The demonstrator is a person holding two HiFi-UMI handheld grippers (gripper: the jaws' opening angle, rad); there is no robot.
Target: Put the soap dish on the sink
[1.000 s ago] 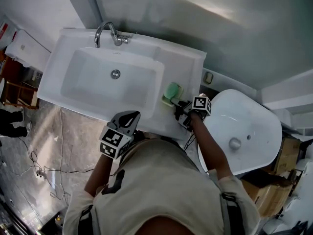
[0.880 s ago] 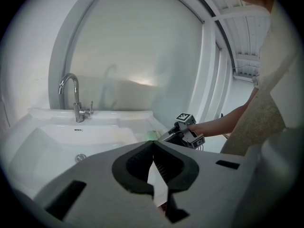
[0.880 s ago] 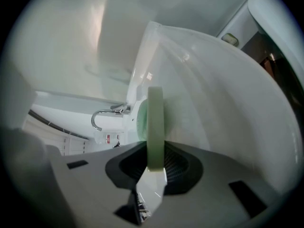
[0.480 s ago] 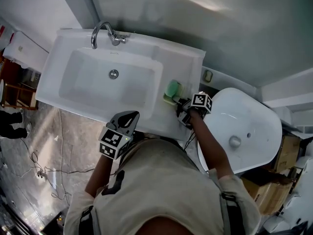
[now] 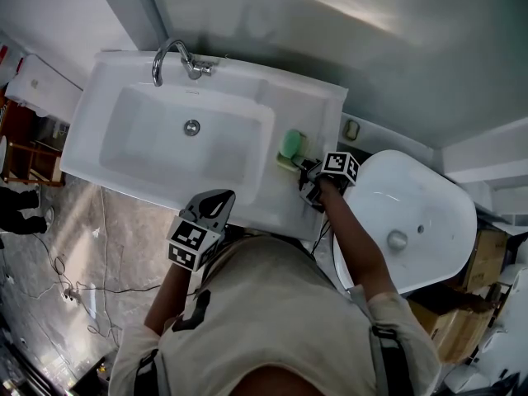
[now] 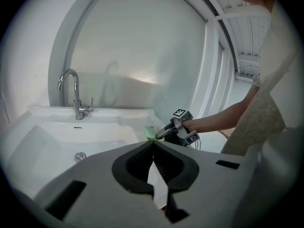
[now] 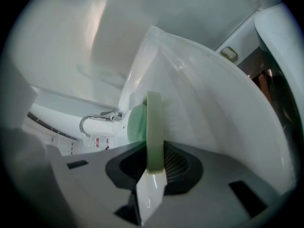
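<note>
Green soap (image 5: pixel 290 144) lies in the soap dish (image 5: pixel 283 164) clamped by the right gripper (image 5: pixel 305 172).

Open room over basin (image 5: pixel 157 151) and right-hand ledge (image 5: pixel 318 110) — faucet (image 5: pixel 169 56) at the rear rim, wall (image 5: pixel 330 23) behind.

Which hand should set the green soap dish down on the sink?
Right: the right hand-held gripper is clamped on the soap dish at the sink's ledge; the left hand-held gripper is shut, empty, back by the person's body.

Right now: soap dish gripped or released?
Gripped: the right gripper clamps the soap dish by its rim, at the sink ledge.
</note>
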